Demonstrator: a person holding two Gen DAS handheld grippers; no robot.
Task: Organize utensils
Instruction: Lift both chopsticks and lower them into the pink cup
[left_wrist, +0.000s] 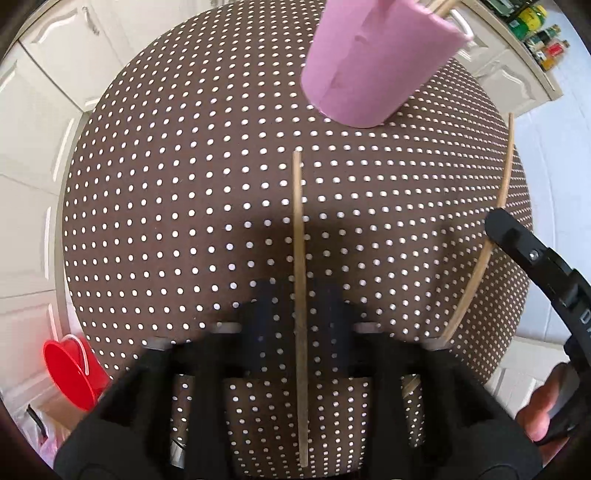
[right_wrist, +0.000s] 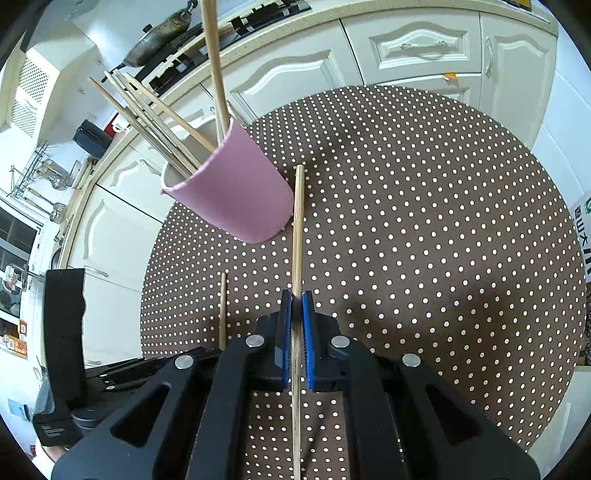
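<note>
Clamped between the right gripper (right_wrist: 296, 314) pads, one chopstick (right_wrist: 297, 236) points cupward for dropping into the pink cup (right_wrist: 236, 192), while the left gripper (left_wrist: 300, 325) straddles another chopstick (left_wrist: 298, 236), jaws apart, ungripped

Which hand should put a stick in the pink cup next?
Probably the right: the right gripper already clamps a chopstick near the pink cup. The left gripper is open.
</note>
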